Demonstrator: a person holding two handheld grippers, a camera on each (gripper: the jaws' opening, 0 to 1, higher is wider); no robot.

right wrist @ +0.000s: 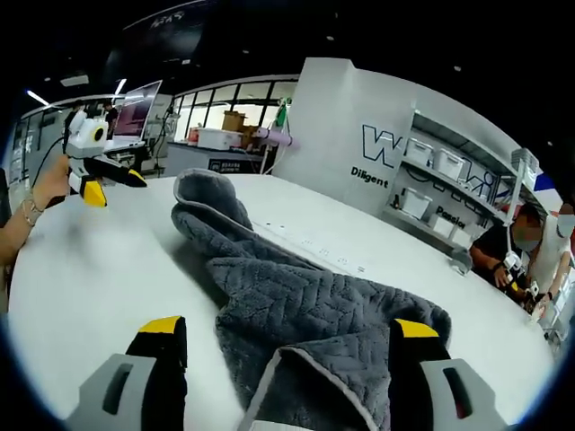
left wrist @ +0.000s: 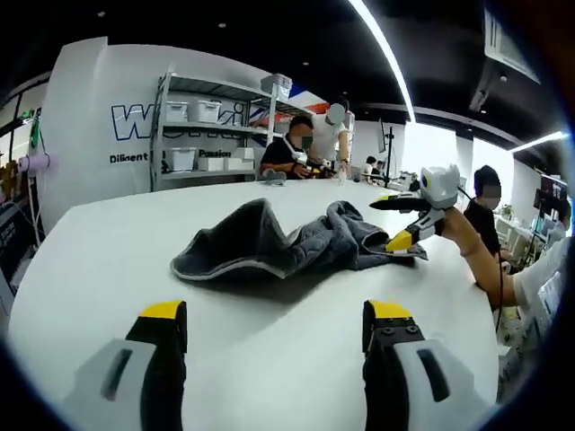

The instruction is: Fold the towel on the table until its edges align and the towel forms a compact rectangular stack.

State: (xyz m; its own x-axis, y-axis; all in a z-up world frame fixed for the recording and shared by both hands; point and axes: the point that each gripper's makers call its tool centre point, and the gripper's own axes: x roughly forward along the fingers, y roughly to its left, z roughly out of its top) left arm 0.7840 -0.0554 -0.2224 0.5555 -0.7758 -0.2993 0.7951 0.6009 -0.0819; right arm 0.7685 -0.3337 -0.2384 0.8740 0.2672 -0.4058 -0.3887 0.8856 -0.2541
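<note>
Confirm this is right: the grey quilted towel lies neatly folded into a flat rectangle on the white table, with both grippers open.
Not folded. The grey quilted towel lies crumpled in a loose heap on the white table, as the right gripper view shows. The left gripper and right gripper are indeed open.

Grey herringbone towel (right wrist: 305, 314), white table (left wrist: 108, 260), yellow-tipped black claw (left wrist: 276, 321)

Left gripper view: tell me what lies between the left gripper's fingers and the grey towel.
Only bare white table; the crumpled grey quilted towel lies beyond it.
</note>
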